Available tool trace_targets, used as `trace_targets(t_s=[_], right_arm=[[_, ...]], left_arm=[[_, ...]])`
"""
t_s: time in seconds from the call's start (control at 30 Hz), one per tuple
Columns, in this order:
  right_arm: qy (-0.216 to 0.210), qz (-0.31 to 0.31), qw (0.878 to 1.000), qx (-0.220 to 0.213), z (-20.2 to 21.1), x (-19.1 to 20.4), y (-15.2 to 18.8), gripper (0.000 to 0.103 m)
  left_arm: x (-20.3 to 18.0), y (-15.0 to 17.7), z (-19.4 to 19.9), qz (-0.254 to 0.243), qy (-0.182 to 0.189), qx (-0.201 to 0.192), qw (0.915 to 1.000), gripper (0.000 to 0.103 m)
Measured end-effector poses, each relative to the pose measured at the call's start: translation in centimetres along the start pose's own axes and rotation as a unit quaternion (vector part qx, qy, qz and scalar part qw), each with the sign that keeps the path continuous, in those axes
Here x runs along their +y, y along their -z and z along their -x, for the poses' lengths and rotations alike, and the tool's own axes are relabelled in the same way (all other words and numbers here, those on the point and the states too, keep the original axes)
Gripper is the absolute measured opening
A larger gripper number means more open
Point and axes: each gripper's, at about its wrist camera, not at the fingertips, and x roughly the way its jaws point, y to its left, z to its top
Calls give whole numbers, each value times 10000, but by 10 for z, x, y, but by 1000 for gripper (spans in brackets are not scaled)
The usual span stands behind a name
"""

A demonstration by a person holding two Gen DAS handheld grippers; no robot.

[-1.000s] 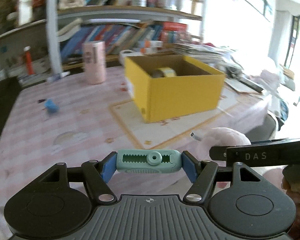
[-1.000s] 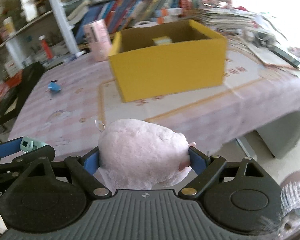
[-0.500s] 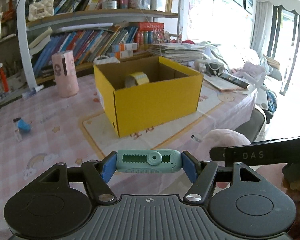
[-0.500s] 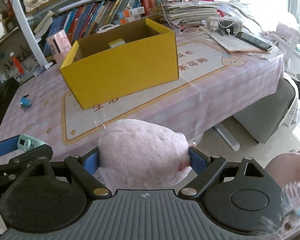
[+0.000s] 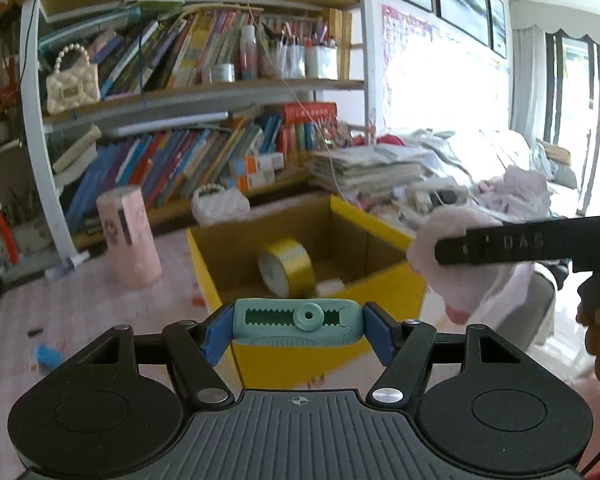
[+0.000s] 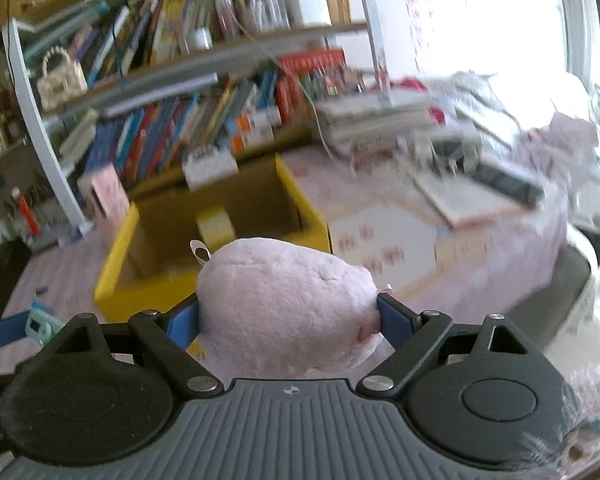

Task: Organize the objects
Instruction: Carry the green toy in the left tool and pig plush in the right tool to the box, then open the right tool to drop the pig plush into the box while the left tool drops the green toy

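My left gripper (image 5: 296, 326) is shut on a teal plastic tape dispenser (image 5: 296, 320) and holds it just in front of the near wall of the open yellow cardboard box (image 5: 380, 292). Inside the box lie a roll of gold tape (image 5: 286, 266) and a small white item (image 5: 330, 288). My right gripper (image 6: 288, 316) is shut on a pink plush toy (image 6: 288, 304), held above the box's near right corner (image 6: 316, 228). The plush also shows in the left wrist view (image 5: 444, 276), at the box's right edge.
A pink cylinder (image 5: 128, 248) stands left of the box on the pink checked tablecloth (image 5: 80, 312). A small blue object (image 5: 46, 354) lies at the left. Bookshelves (image 5: 180, 92) fill the back. Stacked papers (image 5: 364, 168) and clutter lie to the right.
Both grippers have risen and moved forward to the box; its inside now shows from above. The plush has gone from low beside the table to the box's right edge.
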Motion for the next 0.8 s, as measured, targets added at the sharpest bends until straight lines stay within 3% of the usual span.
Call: trace_targets(t_s=[0.27, 0.8], right_arm=[[-540, 433, 9972, -291, -48, 1, -56, 88], [-1393, 1165, 9826, 386, -142, 33, -73, 88]], left_arm=[[-2, -22, -54, 201, -262, 22, 9995, 69], [-3, -13, -129, 452, -546, 768, 9945, 69]])
